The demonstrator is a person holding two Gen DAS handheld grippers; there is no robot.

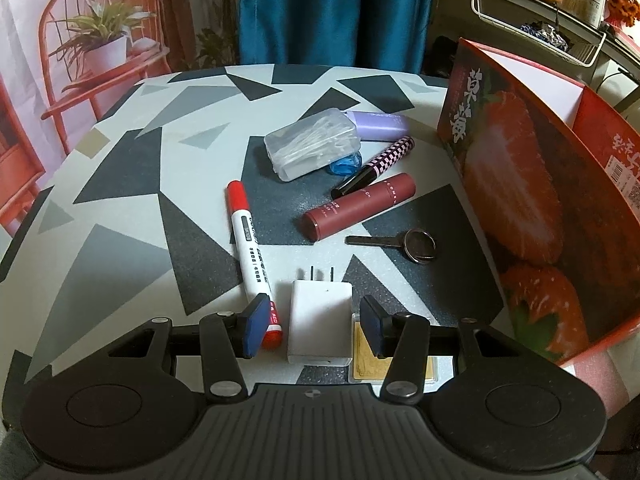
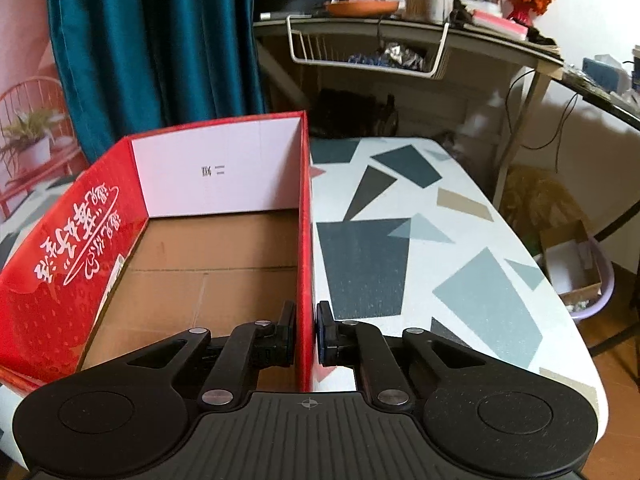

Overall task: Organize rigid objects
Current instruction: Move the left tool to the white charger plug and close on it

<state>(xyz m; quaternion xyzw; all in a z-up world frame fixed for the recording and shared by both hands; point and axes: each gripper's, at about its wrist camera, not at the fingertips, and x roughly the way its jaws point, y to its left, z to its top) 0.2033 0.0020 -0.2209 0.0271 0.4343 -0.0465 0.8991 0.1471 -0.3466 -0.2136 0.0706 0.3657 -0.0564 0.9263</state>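
Note:
In the left wrist view my left gripper [image 1: 314, 330] is open, its blue pads either side of a white plug charger [image 1: 320, 320] lying on the patterned table. Beside it lie a red-capped marker [image 1: 250, 256], a gold card in a clear case [image 1: 394, 364], a key [image 1: 394, 242], a maroon tube [image 1: 358, 210], a checkered pen [image 1: 374, 168], a clear box of cotton swabs [image 1: 312, 142] and a lilac case [image 1: 380, 125]. The red strawberry box [image 1: 520, 200] stands at the right. In the right wrist view my right gripper [image 2: 306, 336] is shut on the box's right wall [image 2: 306, 240].
The box's brown cardboard floor [image 2: 200, 276] shows nothing inside. A teal curtain [image 1: 336, 12] hangs behind the table. A cluttered desk with a white wire basket [image 2: 368, 54] stands beyond the table's far edge. A lilac bin [image 2: 580, 276] sits on the floor at the right.

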